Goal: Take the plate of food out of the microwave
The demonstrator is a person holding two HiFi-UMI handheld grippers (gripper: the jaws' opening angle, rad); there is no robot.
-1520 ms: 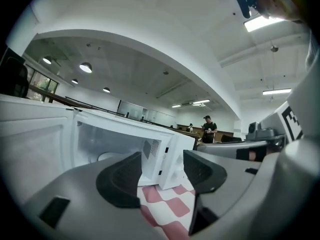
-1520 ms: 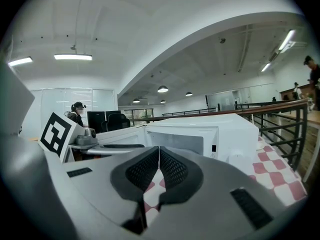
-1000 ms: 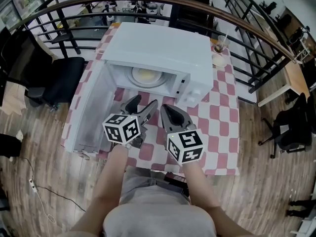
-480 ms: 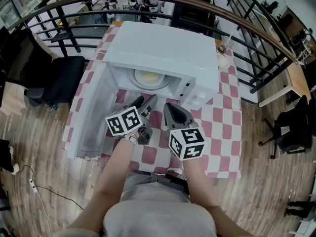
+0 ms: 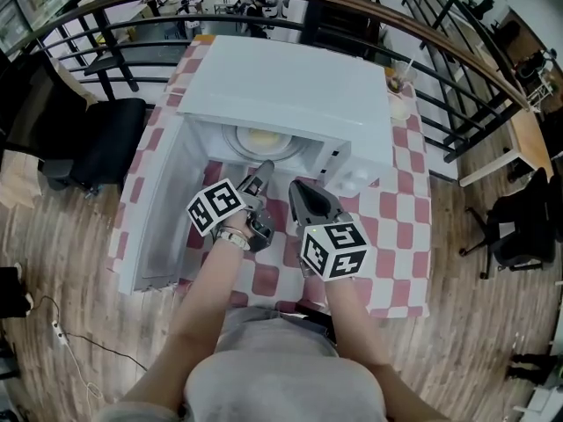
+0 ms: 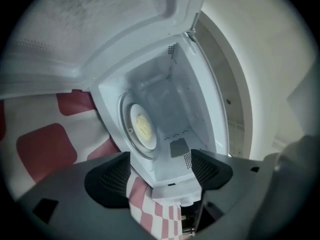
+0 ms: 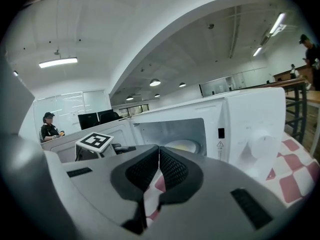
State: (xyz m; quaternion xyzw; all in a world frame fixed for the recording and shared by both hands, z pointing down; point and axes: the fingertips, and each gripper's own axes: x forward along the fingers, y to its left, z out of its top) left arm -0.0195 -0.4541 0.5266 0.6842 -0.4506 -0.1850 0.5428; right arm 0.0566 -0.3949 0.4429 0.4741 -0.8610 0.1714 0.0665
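A white microwave (image 5: 290,86) stands on the red-and-white checked table (image 5: 396,218), its door (image 5: 158,209) swung open to the left. Inside lies the plate of pale yellow food (image 5: 261,138), which both gripper views also catch: plate (image 6: 141,127), plate (image 7: 182,145). My left gripper (image 5: 262,172) hovers just in front of the cavity, rolled on its side. Its jaws have just been opening and now stand wide with nothing between the pads (image 6: 107,176). My right gripper (image 5: 297,190) hangs beside it, a little further back, shut and empty, pads (image 7: 170,166) touching.
A cup with a straw (image 5: 400,76) and a small dish (image 5: 398,108) sit on the table's back right corner. A curved railing (image 5: 457,55) runs behind the table. A black chair (image 5: 106,143) stands to the left. A person (image 7: 50,126) sits far off.
The left gripper has rolled over, sunk and moved closer to the microwave opening, and its jaws stand wider. The right gripper has edged forward a little.
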